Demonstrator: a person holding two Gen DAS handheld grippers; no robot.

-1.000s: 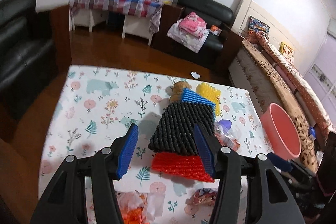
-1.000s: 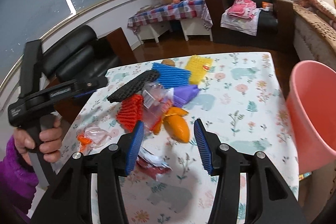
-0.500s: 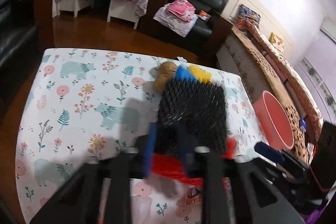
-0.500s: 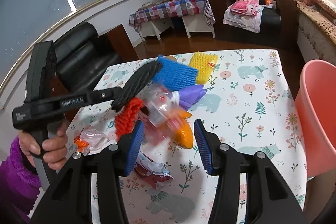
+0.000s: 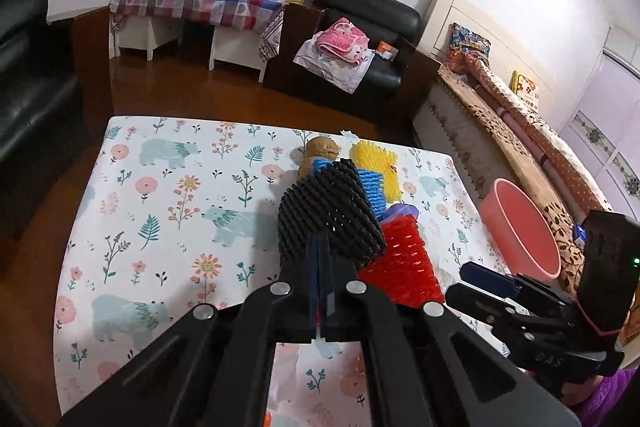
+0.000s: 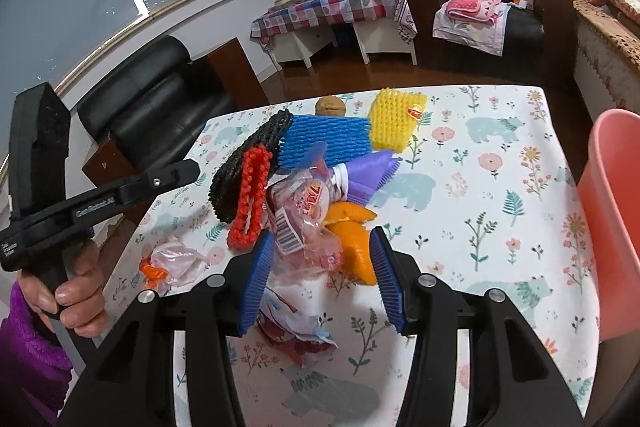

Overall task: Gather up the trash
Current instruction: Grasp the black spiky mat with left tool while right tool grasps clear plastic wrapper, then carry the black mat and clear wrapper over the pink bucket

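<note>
Left gripper [image 5: 319, 247] now clenched on black foam net [image 5: 328, 215]; right gripper [image 6: 320, 267] spread; pink bin [image 5: 520, 227] interior unseen.

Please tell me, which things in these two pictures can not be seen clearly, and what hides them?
- Left wrist view: the shut left tongs cover the near edge of the black foam net.
- Left wrist view: the black net covers most of the blue foam net.
- Right wrist view: the frame edge cuts off the pink bucket.

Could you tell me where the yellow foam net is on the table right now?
In the right wrist view the yellow foam net lies at the pile's far end, right of the blue foam net, with the walnut behind.
</note>
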